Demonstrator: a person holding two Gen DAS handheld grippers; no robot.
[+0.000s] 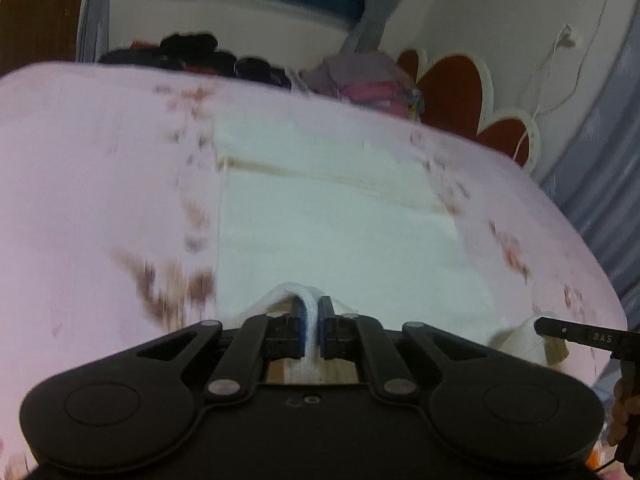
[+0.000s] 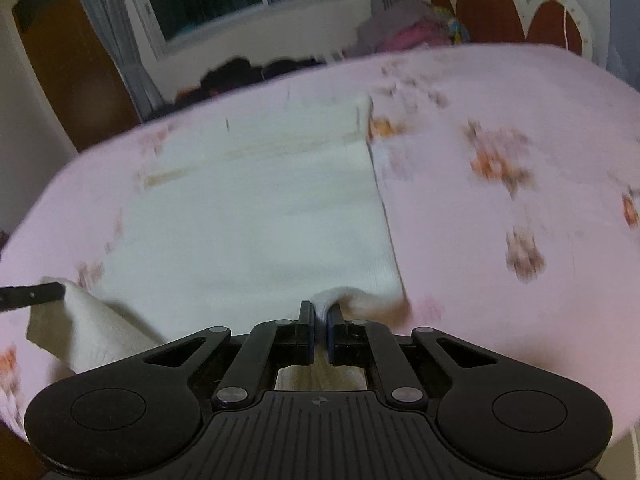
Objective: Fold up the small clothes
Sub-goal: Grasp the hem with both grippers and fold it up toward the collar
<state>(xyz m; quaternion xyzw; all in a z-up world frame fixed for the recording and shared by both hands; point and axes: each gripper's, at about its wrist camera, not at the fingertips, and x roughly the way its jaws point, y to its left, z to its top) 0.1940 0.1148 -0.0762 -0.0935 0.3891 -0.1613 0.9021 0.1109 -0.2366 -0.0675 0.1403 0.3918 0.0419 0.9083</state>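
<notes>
White cloth (image 1: 320, 220) lies flat on the bed (image 1: 100, 200), which has a pink floral sheet; the near edge is pinched at 2 corners. Left hand-held gripper (image 1: 311, 320) is clamped on the near-left corner, fabric bunched between the pads. Right hand-held gripper (image 2: 319, 330) is clamped on the near-right corner the same way. Gripping both corners keeps the edge taut and square, likely so it can be carried over to the far edge for a half fold. A beige stripe (image 2: 248, 152) crosses the far part. Clothes pile (image 2: 404, 28) and dark items (image 1: 192, 54) sit beyond the bed, well apart. Nothing lies in the fold path.
</notes>
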